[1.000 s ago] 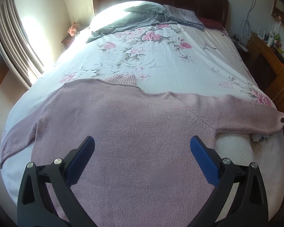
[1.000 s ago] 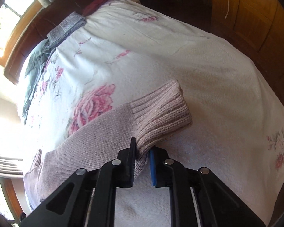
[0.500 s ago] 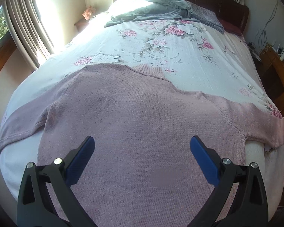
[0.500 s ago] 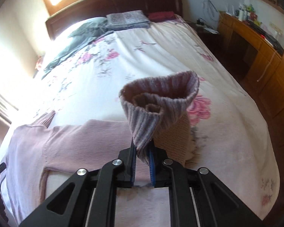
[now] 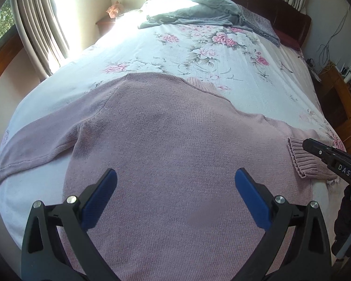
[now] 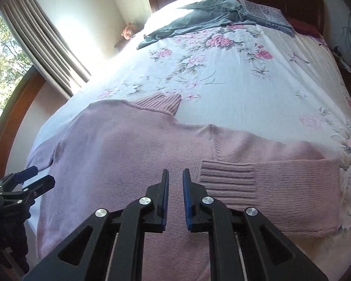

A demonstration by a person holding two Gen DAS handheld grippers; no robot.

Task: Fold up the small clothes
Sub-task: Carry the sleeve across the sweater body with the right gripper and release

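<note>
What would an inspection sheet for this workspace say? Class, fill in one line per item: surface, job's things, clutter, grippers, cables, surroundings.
Surface: bed with floral bedspread, wooden headboard behind.
Job's things: pink knit sweater lying flat, right sleeve folded across the body, left sleeve lying outstretched.
Clutter: grey garment and folded patterned cloth near the headboard.
Grippers: left gripper wide open above the sweater; right gripper slightly open, empty, beside the ribbed cuff.
Cables: wires hanging on the wall by the wooden cabinet.
Surroundings: curtains, window, bedside flowers.
</note>
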